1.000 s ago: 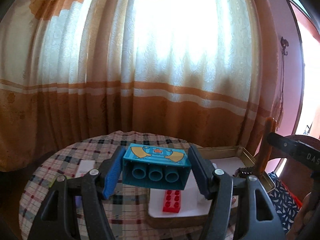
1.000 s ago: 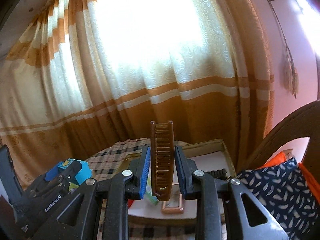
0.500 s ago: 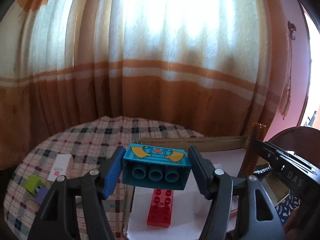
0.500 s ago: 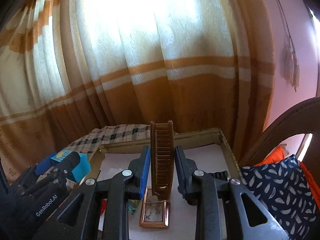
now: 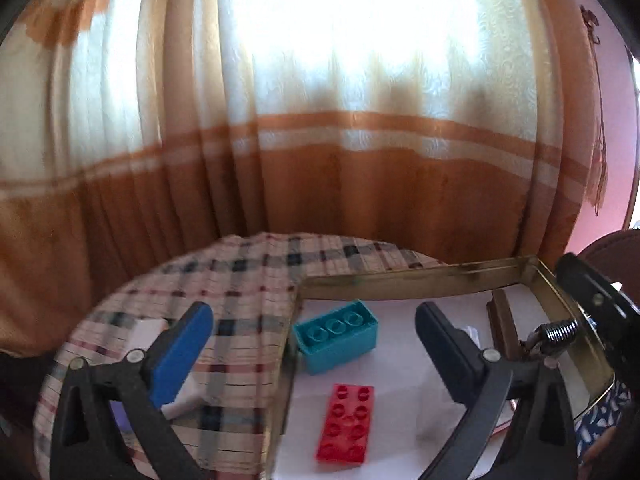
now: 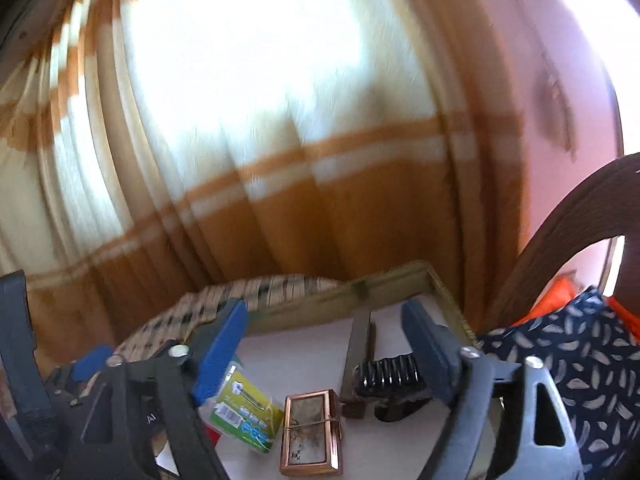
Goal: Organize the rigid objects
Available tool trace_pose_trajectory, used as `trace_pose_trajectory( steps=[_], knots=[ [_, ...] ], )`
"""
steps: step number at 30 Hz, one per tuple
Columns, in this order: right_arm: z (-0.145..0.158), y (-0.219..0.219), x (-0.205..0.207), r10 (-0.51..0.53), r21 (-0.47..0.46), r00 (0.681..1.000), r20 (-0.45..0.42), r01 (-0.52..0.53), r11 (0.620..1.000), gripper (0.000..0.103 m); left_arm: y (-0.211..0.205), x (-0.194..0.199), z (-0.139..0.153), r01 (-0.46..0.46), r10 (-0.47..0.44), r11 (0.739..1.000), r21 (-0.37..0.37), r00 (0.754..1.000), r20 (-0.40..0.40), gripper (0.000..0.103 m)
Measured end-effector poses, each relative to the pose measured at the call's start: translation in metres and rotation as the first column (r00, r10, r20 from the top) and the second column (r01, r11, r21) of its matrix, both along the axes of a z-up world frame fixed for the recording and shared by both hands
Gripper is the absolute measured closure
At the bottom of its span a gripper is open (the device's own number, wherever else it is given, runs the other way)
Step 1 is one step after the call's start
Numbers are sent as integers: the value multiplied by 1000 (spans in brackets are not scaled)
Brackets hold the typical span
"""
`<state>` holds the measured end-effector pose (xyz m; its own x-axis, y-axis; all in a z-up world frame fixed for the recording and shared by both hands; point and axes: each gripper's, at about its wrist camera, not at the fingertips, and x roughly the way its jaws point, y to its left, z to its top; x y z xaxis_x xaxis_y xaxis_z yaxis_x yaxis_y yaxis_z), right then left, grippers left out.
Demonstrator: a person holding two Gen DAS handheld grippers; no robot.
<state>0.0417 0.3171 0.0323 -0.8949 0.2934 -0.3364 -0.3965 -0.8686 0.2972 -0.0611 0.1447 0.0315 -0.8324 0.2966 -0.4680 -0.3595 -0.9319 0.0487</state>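
A teal toy brick (image 5: 336, 336) lies in the gold-rimmed tray (image 5: 420, 276) near its back left corner. A red flat brick (image 5: 347, 422) lies in front of it. My left gripper (image 5: 314, 344) is open and empty above them. My right gripper (image 6: 324, 348) is open and empty. The brown comb (image 6: 358, 360) lies in the tray (image 6: 384, 284) between its fingers; it also shows in the left wrist view (image 5: 502, 330). A black hair clip (image 6: 386, 376) lies against the comb.
A copper-framed glass box (image 6: 310, 426) and a green-labelled packet (image 6: 240, 410) lie in the tray's front part. A plaid cloth (image 5: 224, 280) covers the round table; a white card (image 5: 146, 332) lies on it. Curtains hang behind. A chair (image 6: 568, 240) stands right.
Both grippers have opened. The teal brick has left my left gripper and lies in the tray. The comb has left my right gripper and lies in the tray.
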Motion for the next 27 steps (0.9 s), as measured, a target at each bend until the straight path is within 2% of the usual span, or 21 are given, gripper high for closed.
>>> trace_pose_trajectory(
  steps=[6,13,18,22,27],
  knots=[
    [6,-40,30,-68,38,993,-98,72,997,13,-34,14,3,-73,72,997,-14,996,-43,0],
    [11,-90,33,-84,133,987,-135,102,986,5,-81,14,-7,-193,190,980,-42,979,-68,0],
    [1,-111,34,-76,205,988,-137,103,973,5,-104,15,-12,-245,242,969,-28,967,-84,0],
    [0,-118,32,-61,229,993,-102,83,970,5,-111,14,-23,-270,266,962,-35,960,-86,0],
    [-1,-126,36,-41,258,993,-109,68,964,5,-119,17,-28,-286,285,958,-16,957,-63,0]
  ],
)
